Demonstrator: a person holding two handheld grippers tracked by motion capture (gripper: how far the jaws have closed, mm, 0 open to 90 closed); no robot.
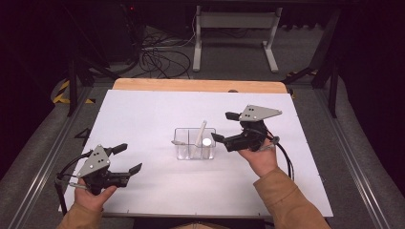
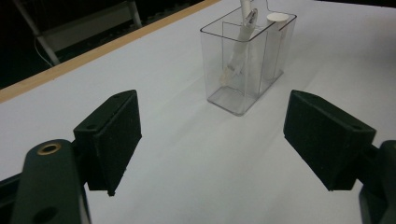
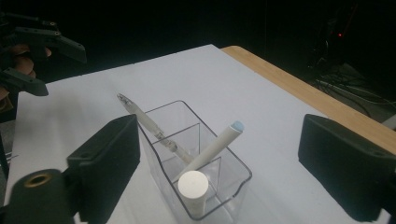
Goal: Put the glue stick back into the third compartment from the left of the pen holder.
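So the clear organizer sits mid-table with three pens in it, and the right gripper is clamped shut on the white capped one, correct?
Not quite. The right gripper is open: in the right gripper view its jaws stand wide on either side of the clear organizer, pressing on nothing. The white capped pen stands free inside. The rest holds.

White-covered surface (image 1: 143, 119) with a bare wooden strip along the far edge. Resting directly on it, near the middle: a clear divided container (image 1: 194, 143), standing upright, with bare white sheet all around.

Clear holder (image 1: 193, 143), white pens (image 3: 211, 149), black jaws, white table sheet (image 1: 143, 114)
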